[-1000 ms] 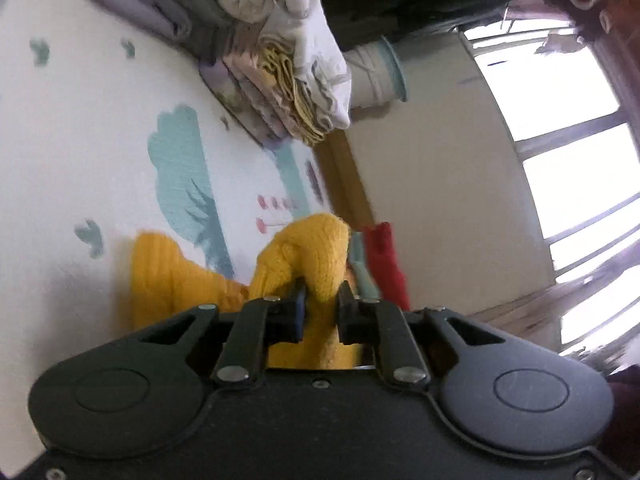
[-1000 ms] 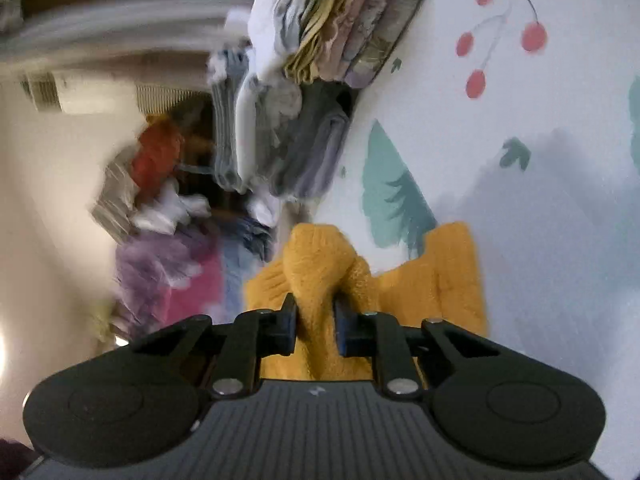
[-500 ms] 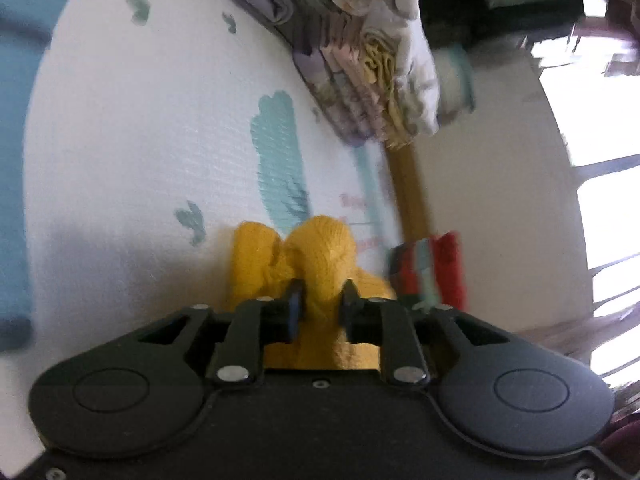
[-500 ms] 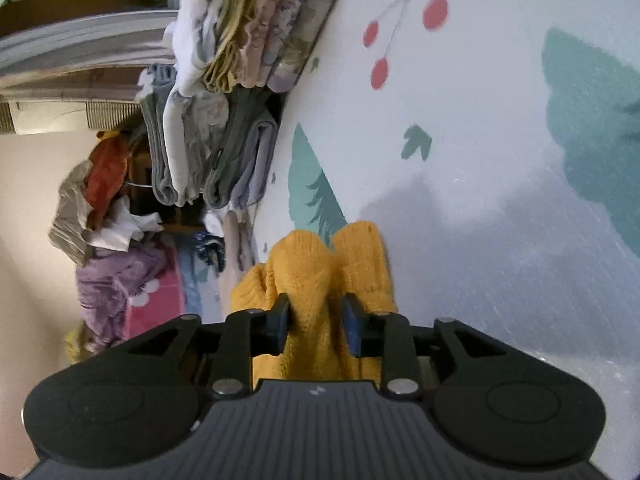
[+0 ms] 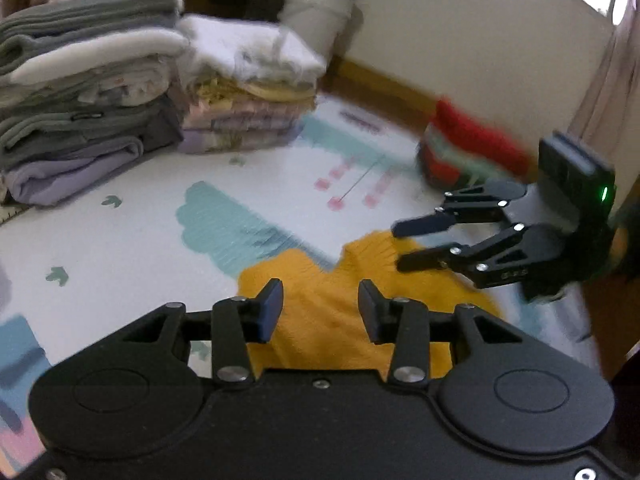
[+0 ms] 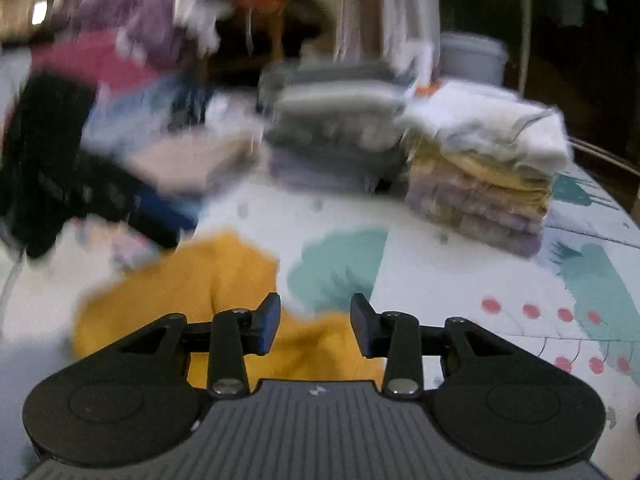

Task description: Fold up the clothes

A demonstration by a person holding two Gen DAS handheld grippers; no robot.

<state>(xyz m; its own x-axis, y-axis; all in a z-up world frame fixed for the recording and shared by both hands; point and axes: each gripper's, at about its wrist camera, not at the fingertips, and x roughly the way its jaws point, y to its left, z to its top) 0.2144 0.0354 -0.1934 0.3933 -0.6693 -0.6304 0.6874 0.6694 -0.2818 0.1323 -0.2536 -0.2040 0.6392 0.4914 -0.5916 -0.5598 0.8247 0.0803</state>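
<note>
The left gripper [image 5: 320,306] is opening, nothing pinched; the yellow knit garment [image 5: 332,320] lies just below it, low centre on the printed mat [image 5: 140,208]. The right gripper [image 6: 315,322] is opening too, empty. A fold looks just released; next comes finding an edge to regrip. Motion blur hides the garment's outline, probably bunched, and the gripper bodies cover its near edge.

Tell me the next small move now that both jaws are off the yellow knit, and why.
Probably lift both grippers clear and check the fold. The left gripper and right gripper have jaws opening with nothing pinched; the yellow knit lies bunched on the mat, looking uneven, so a fresh grip on an edge likely comes next.
</note>
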